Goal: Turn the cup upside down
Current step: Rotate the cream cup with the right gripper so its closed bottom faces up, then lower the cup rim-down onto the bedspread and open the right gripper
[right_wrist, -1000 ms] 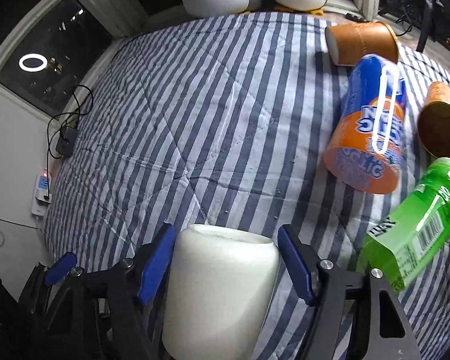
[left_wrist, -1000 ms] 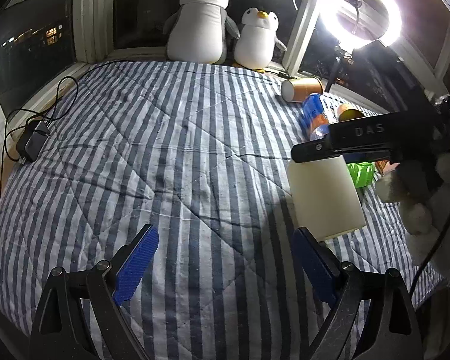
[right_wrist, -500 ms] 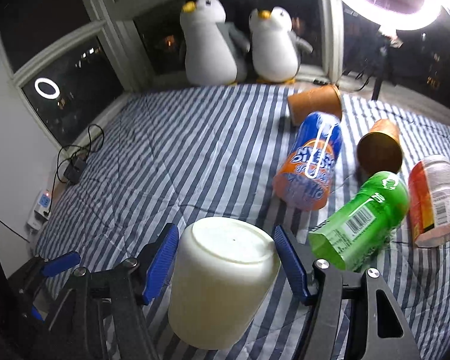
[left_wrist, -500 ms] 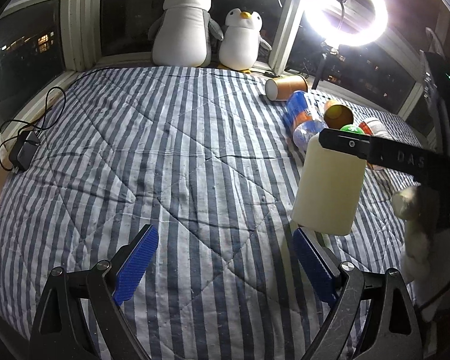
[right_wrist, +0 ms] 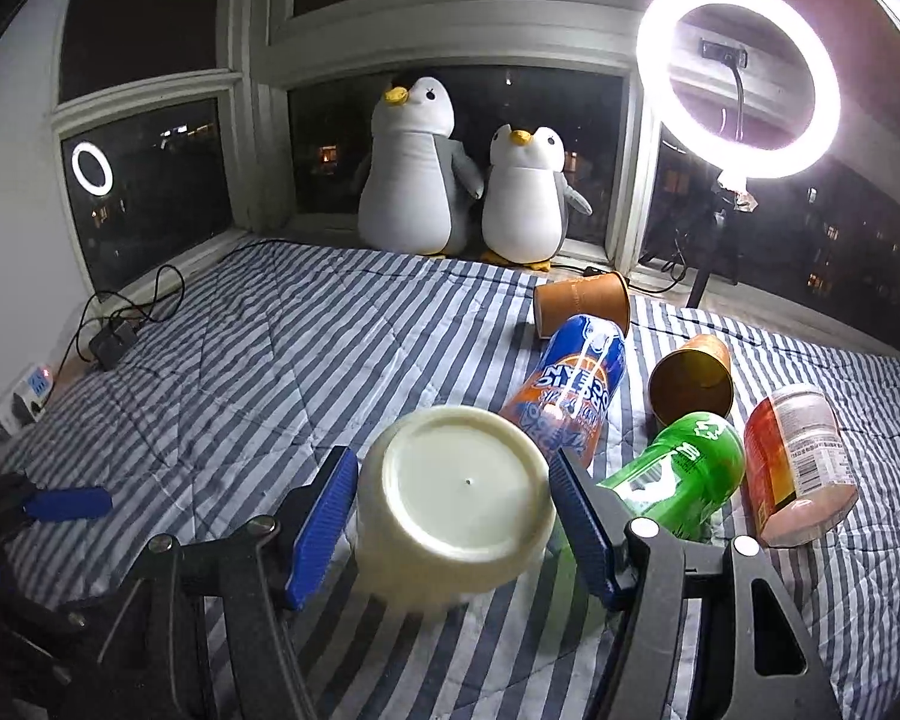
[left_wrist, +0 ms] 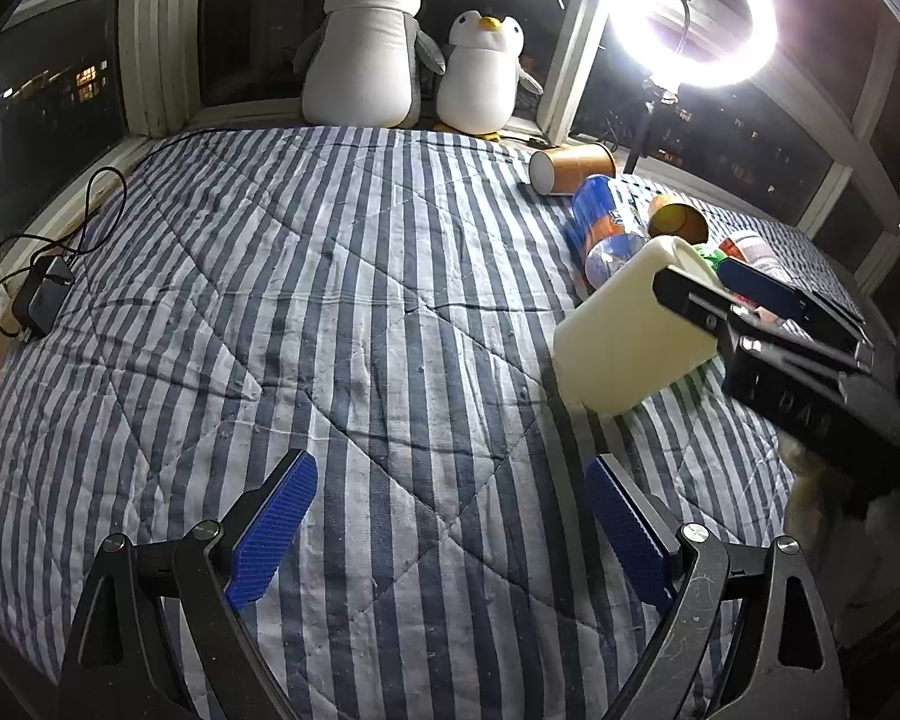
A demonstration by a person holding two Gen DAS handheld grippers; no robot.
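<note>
Between the right gripper's (right_wrist: pixel 450 519) blue pads, the cream cup (right_wrist: pixel 456 498) shows its base, while the left view shows it tilted above the striped quilt (left_wrist: pixel 330 300), beyond the empty, spread left gripper (left_wrist: pixel 450 531).

Cup (right_wrist: pixel 456 498): matt cream plastic, smooth. Bedspread (left_wrist: pixel 342 312): striped quilted cloth, stitched seams. Right gripper (right_wrist: pixel 450 516): black matt plastic, ribbed blue pads (right_wrist: pixel 321 522). Far penguins (right_wrist: pixel 414 174): soft plush. Right side: glossy can (right_wrist: pixel 570 384), glossy green bottle (right_wrist: pixel 678 474), brown paper cup (right_wrist: pixel 582 300).
</note>
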